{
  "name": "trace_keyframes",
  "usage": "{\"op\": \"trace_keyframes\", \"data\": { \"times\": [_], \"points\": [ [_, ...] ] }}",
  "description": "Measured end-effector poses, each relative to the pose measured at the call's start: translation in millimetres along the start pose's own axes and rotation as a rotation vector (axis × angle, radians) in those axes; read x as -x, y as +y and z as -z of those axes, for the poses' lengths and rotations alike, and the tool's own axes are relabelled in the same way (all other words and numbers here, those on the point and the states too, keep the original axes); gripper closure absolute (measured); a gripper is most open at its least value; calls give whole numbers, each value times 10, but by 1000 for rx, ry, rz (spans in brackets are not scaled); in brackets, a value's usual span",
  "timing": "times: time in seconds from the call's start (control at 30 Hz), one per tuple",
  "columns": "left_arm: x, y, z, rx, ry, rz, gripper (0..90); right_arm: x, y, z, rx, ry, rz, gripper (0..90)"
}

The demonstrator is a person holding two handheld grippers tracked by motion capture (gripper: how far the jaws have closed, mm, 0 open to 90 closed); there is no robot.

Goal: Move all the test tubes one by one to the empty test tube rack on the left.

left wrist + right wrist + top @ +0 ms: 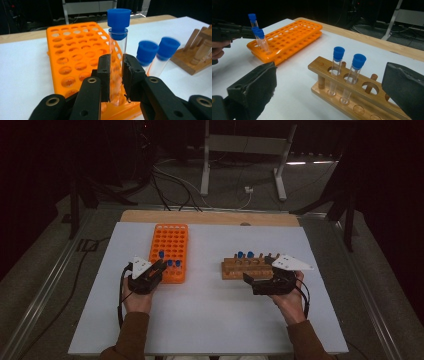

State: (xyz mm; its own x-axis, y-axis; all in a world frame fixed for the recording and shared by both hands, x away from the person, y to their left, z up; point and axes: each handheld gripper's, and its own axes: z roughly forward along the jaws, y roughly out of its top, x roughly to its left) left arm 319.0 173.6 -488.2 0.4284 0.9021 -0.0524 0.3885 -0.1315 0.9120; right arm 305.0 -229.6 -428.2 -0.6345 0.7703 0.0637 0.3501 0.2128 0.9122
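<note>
My left gripper (115, 75) is clamped on a blue-capped test tube (118, 37), held upright over the orange rack (72, 52), right beside 2 capped tubes (156, 53) already standing in it. My right gripper (329, 87) is spread wide open by the wooden rack (322, 66) holding 2 more tubes (347, 72).

1. Left gripper (161, 266): black body, white three-cornered plate on top, black cable trailing away from the orange rack (169, 251); brass-ringed screw holes in its arms.
2. Right gripper (259, 276): black, white plate, dark padded jaws.
3. Brown sleeves (131, 336).
</note>
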Motion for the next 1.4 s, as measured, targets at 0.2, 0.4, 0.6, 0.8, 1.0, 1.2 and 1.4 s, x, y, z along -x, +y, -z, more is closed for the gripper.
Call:
{"op": "trace_keyframes", "data": {
  "times": [0.2, 0.4, 0.6, 0.8, 1.0, 1.2, 1.4],
  "points": [
    [5, -51, -15, -20, -2, -5, 782, -7, -1, -5, -1, 3, 3, 0],
    [12, -54, -8, -41, -3, -25, 783, -4, -3, -4, -1, 4, 3, 0],
    [31, -57, -12, -63, 1, -42, 785, -14, -9, -15, -3, 9, 4, 0],
    [40, -65, -25, -84, 5, -50, 785, -23, -17, -26, -9, 11, 6, 0],
    [56, -80, -44, -103, 12, -61, 785, -27, -17, -29, -9, 14, 7, 0],
    [56, -93, -50, -107, 12, -54, 786, -28, -18, -30, -9, 16, 9, 0],
    [46, -90, -46, -111, 12, -36, 778, -27, -21, -35, -10, 14, 7, 0]
  ]
}}
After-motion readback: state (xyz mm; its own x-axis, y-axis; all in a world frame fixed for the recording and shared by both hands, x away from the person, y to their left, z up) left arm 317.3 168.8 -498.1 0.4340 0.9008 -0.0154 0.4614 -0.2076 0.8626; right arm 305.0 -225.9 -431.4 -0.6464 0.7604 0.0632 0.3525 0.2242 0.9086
